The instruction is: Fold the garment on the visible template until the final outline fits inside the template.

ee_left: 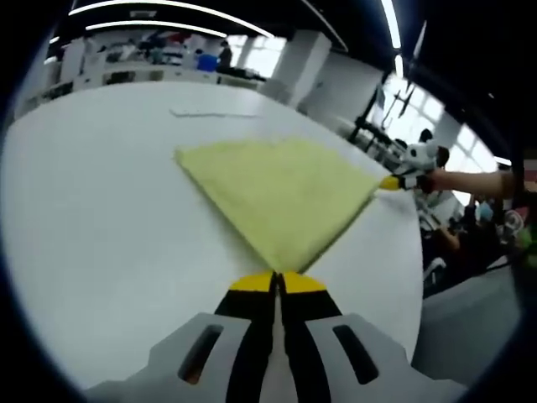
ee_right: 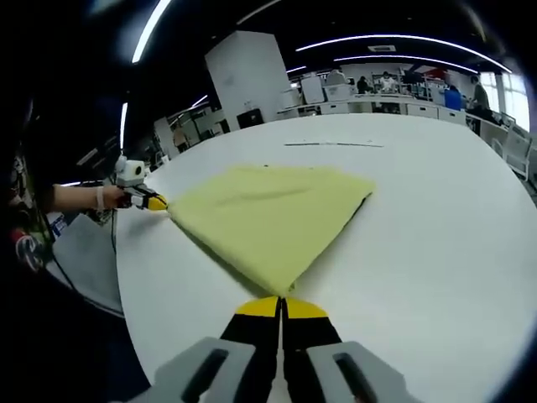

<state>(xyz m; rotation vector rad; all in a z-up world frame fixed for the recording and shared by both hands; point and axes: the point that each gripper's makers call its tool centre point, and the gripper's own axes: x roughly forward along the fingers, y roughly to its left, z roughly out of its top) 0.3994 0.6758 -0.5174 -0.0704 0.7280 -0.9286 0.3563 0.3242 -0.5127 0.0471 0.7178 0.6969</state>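
A: In the left gripper view, how will the yellow cloth (ee_left: 281, 197) handle?

B: Light, soft and limp, I judge; it lies flat on the white desk (ee_left: 92, 243) and looks a little fuzzy, so it should not slip much. Corners are the places to take it, since the middle would only bunch.

A: And the left hand-held gripper (ee_left: 277, 281)?

B: It rises from 6 o'clock, jaws pressed together on the cloth's near corner. From there the cloth spreads away toward 12 o'clock. At 3 o'clock the right hand-held gripper (ee_left: 394, 181) meets the far side corner, with the person's forearm reaching in behind it; whether it actually pinches the fabric is too small to tell from here.

A: Now the right gripper view.

B: Same cloth (ee_right: 268, 214), a broad triangle on the desk (ee_right: 436, 218), its point coming down to 6 o'clock. The right hand-held gripper (ee_right: 281, 306) is closed there on that corner. At 9 o'clock the left one (ee_right: 155, 201) touches the opposite corner, a hand behind it.

A: The pose, then?

B: Both arms are low and stretched apart, each tool pointing across the cloth at the other. A thin dark line (ee_right: 331, 144) on the desk beyond it may be the template edge.
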